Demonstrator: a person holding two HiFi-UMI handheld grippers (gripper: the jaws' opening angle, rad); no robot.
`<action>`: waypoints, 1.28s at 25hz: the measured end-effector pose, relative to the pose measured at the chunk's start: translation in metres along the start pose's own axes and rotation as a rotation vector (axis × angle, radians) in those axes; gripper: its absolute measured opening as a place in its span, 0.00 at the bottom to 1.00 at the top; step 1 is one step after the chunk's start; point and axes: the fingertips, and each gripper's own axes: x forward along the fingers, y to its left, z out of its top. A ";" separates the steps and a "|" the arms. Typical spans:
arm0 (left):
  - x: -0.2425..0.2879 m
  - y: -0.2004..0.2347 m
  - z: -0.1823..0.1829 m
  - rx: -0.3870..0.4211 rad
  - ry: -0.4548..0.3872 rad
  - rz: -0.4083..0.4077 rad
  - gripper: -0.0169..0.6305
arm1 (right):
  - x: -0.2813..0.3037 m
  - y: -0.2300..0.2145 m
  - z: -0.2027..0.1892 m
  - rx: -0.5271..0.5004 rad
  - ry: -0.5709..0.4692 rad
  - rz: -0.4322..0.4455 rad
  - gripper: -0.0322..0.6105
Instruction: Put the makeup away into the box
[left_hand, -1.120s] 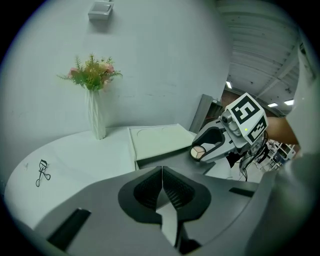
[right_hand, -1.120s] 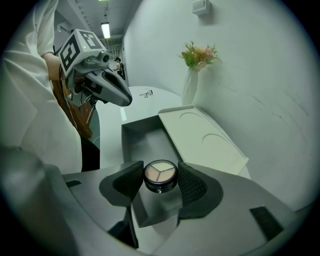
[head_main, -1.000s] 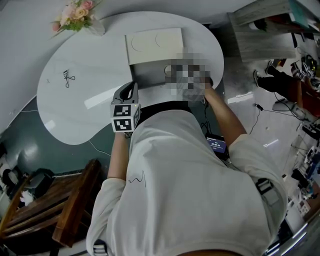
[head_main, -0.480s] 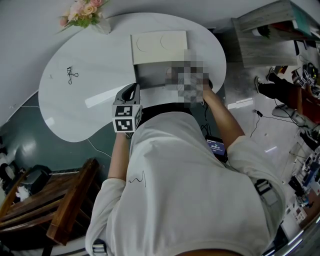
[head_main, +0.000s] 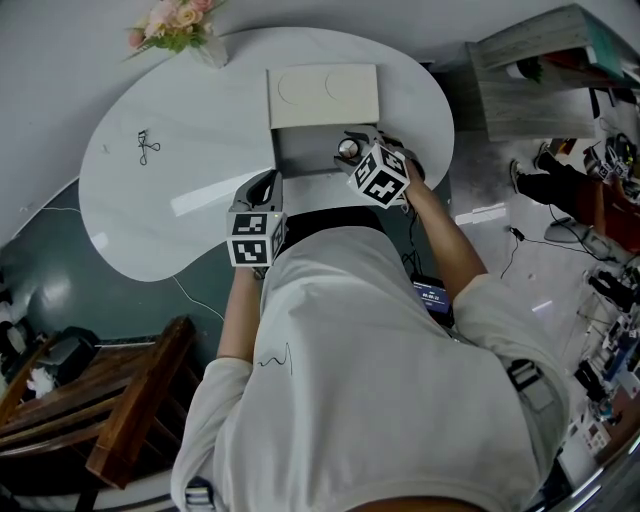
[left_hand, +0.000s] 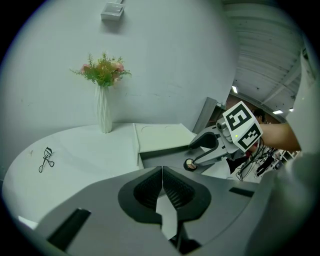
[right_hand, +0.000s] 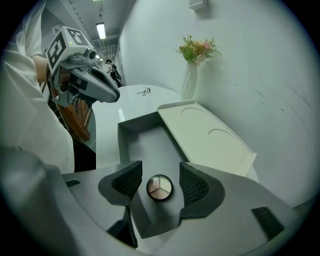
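Left gripper (left_hand: 162, 172): jaws pressed together, empty, parked above worktop (head_main: 150, 220) near edge, judged idle.
Right gripper (right_hand: 160, 167): jaws wide, just opening, over box (right_hand: 145, 135). Compact (right_hand: 159, 188) lies between them on box floor, untouched, judged released.
Lid (right_hand: 205, 135) at box's twelve o'clock.
Eyelash curler (head_main: 143, 148) at ten o'clock, well apart, not yet boxed.
Head view: right gripper covers part of box.

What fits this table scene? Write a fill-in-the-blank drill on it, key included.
The compact lies in the open ___. The left gripper has its jaws ___. The vase holds ___. The curler lies on the ___.
Missing: box; shut; flowers; table.
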 end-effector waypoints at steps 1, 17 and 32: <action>-0.001 0.000 0.000 -0.004 -0.002 0.001 0.06 | -0.002 0.000 0.002 0.005 -0.009 -0.001 0.41; -0.006 -0.008 0.003 -0.163 -0.109 0.131 0.06 | -0.060 -0.006 0.069 0.264 -0.425 -0.173 0.05; -0.071 -0.021 0.028 -0.130 -0.329 0.225 0.06 | -0.113 0.040 0.109 0.294 -0.657 -0.216 0.05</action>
